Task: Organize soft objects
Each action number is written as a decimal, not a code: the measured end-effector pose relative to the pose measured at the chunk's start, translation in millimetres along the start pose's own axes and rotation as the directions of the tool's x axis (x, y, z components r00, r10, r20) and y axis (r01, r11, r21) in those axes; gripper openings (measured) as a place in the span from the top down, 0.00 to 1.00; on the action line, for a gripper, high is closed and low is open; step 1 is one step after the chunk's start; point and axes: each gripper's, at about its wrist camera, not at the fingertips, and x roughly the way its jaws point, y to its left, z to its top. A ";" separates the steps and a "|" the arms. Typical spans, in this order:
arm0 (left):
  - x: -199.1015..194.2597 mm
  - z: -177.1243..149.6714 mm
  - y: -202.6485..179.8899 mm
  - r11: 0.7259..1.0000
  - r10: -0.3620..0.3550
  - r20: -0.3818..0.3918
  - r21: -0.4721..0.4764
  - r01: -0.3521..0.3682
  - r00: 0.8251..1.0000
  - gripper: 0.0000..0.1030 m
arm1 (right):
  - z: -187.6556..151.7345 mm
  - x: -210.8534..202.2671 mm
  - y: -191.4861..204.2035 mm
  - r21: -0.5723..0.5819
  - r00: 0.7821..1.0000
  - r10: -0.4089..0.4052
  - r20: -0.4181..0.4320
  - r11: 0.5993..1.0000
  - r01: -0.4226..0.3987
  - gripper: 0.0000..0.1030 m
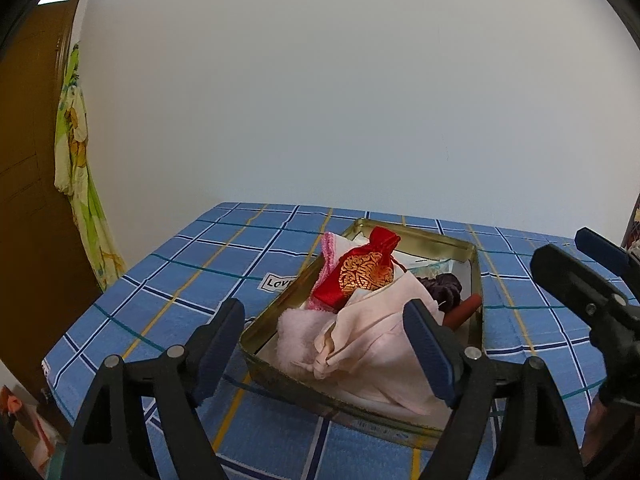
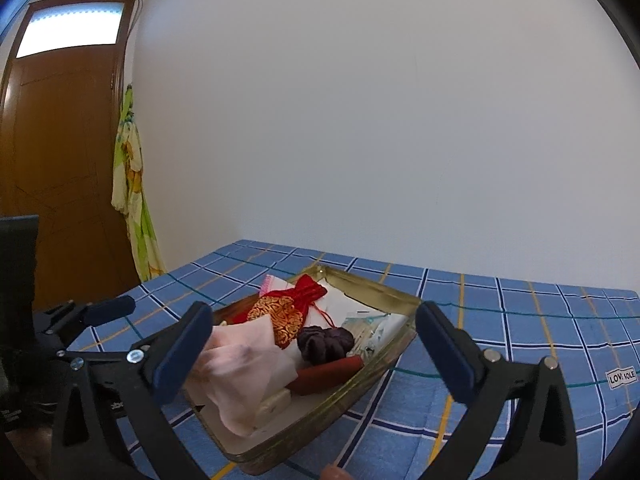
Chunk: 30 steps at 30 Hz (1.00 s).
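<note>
Tin: a shallow rectangular metal tin (image 1: 478, 276) with a dull gold rim, lying on the blue checked cloth (image 1: 168, 280) that covers the surface.
Pouch: a shiny red drawstring pouch (image 1: 362, 270) with a gold woven emblem, lying in the tin's far half over a pink-edged cloth (image 1: 329, 250).
Pale cloth: a thin, crumpled peach fabric (image 1: 372, 344) heaped at the tin's near end, spilling over the rim, beside a fluffy pink piece (image 1: 294, 334).
Dark bundle: a ruffled purple scrunchie (image 2: 326, 342) near the tin's middle, with a smooth red-brown cylinder (image 2: 330, 372) just beside it.
Left gripper (image 1: 324, 350): jaws wide apart, holding nothing, hovering over the tin's near end.
Right gripper (image 2: 314, 354): jaws wide apart, empty, framing the tin's contents.
</note>
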 end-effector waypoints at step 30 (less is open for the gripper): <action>-6.6 -5.4 4.4 1.000 -0.012 -0.006 -0.022 0.012 1.000 0.17 | -7.1 -16.0 2.2 0.016 1.000 -0.002 0.014 1.000 0.002 0.00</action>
